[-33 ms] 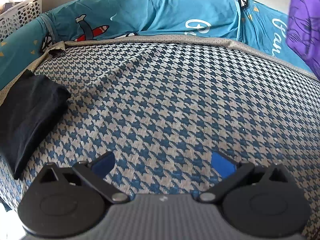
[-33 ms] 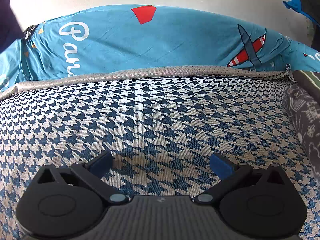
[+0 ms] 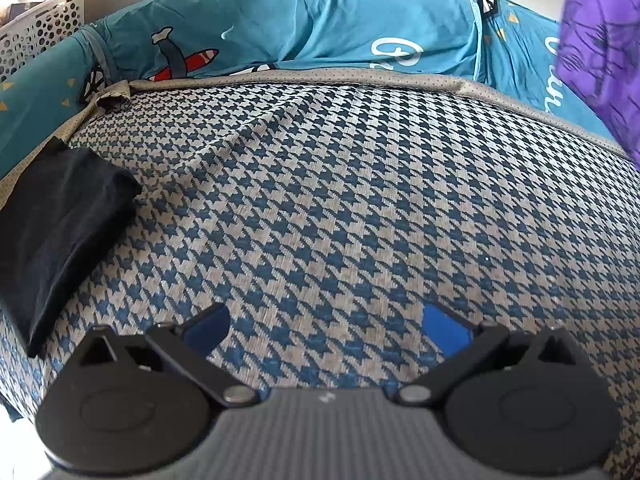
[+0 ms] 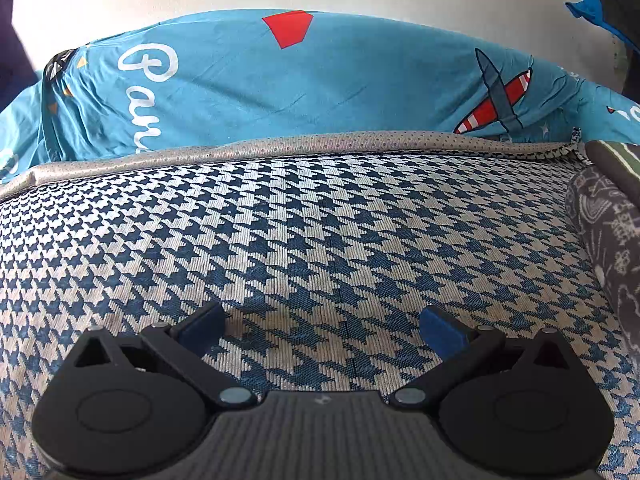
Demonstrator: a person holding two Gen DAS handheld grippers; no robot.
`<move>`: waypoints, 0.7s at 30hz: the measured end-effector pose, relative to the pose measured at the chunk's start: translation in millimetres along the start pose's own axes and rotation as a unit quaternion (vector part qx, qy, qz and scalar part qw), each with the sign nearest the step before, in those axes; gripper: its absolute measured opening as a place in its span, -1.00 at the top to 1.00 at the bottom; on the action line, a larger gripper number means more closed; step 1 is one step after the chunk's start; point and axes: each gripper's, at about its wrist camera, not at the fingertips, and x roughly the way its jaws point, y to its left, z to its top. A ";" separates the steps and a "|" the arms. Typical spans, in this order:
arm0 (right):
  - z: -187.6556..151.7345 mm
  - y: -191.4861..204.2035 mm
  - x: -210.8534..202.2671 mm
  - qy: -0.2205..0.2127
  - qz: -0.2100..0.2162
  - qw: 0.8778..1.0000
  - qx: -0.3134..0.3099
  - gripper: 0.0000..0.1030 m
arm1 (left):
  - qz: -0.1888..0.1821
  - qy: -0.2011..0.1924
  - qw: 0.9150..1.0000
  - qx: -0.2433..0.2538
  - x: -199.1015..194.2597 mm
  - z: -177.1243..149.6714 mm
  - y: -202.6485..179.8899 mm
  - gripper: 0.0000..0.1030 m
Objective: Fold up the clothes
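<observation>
Nothing differs between the earlier and present views. Left gripper (image 3: pixel 326 326) and right gripper (image 4: pixel 322 324) hover over bare houndstooth cover (image 3: pixel 360 200), fingers apart, holding nothing. Black garment (image 3: pixel 56 232) lies folded at the left edge, patterned clothes (image 4: pixel 608 248) piled right; this fits a pause between garments.

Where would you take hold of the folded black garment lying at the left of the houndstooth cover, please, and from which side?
Grip the folded black garment at its near right corner, coming in from the right with the open left gripper. That edge lies free on the houndstooth cover, with bare cover beside it, so one jaw could probably slide under the layers. Its left side runs out of view.
</observation>
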 end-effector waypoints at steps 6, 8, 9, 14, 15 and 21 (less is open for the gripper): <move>-1.0 1.6 0.1 0.000 0.000 1.000 0.000 -1.00 | 0.000 0.007 1.000 0.000 6.4 -3.8 2.8 -1.00; -1.3 2.1 0.1 0.000 0.000 1.000 0.000 -1.00 | 0.002 0.007 1.000 0.000 5.9 -4.7 2.5 -1.00; -1.6 2.3 0.2 0.000 0.000 1.000 0.000 -1.00 | 0.004 0.007 1.000 0.000 5.3 -5.1 2.3 -1.00; -2.2 2.3 0.4 0.000 0.000 1.000 0.000 -1.00 | 0.007 0.008 1.000 0.002 4.2 -7.6 1.6 -1.00; -2.2 2.0 0.6 0.000 0.000 1.000 0.000 -1.00 | 0.007 0.009 1.000 0.003 4.3 -8.2 1.6 -1.00; -2.9 -0.4 1.8 -0.001 0.000 1.000 0.000 -1.00 | 0.009 0.014 1.000 0.005 6.4 -7.7 -0.1 -1.00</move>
